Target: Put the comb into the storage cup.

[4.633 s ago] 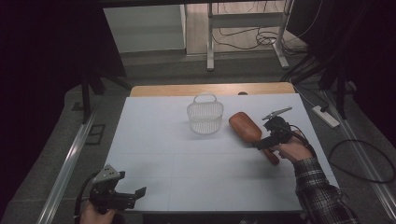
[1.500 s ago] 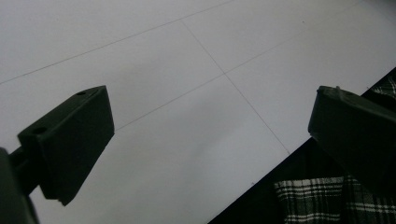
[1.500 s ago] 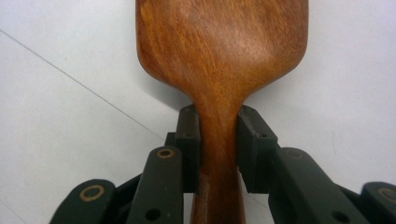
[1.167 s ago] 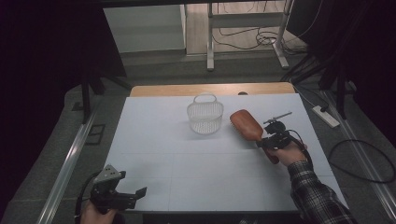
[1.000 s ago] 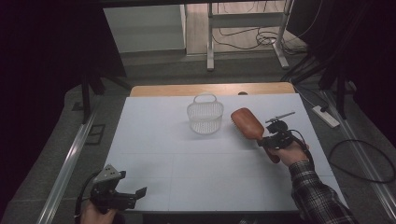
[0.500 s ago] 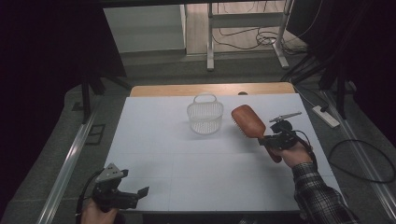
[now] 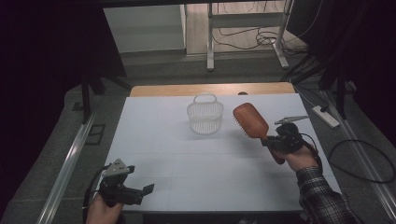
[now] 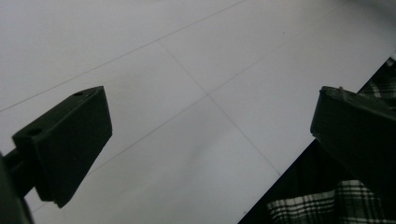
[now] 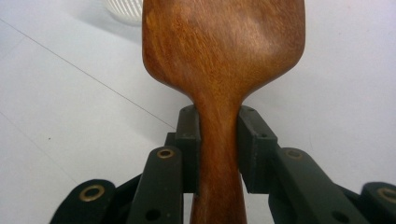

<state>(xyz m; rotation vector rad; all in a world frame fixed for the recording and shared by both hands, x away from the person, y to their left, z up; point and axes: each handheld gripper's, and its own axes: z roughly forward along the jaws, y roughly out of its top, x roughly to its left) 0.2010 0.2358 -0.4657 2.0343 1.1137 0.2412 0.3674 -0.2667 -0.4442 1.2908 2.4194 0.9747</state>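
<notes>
1. Up in the high view, my right tongs are clamped on the handle of the brown wooden paddle hairbrush, which I hold lifted above the white tabletop, its head pointing toward the white slotted plastic basket just beside it. My left tongs hover at the near left edge, jaws apart, holding nothing.
2. Through the left gripper view, both black jaws stand wide apart over bare tabletop, with my plaid sleeve at the lower right.
3. Through the right gripper view, the pads press both sides of the hairbrush neck; the basket shows at the top edge.
</notes>
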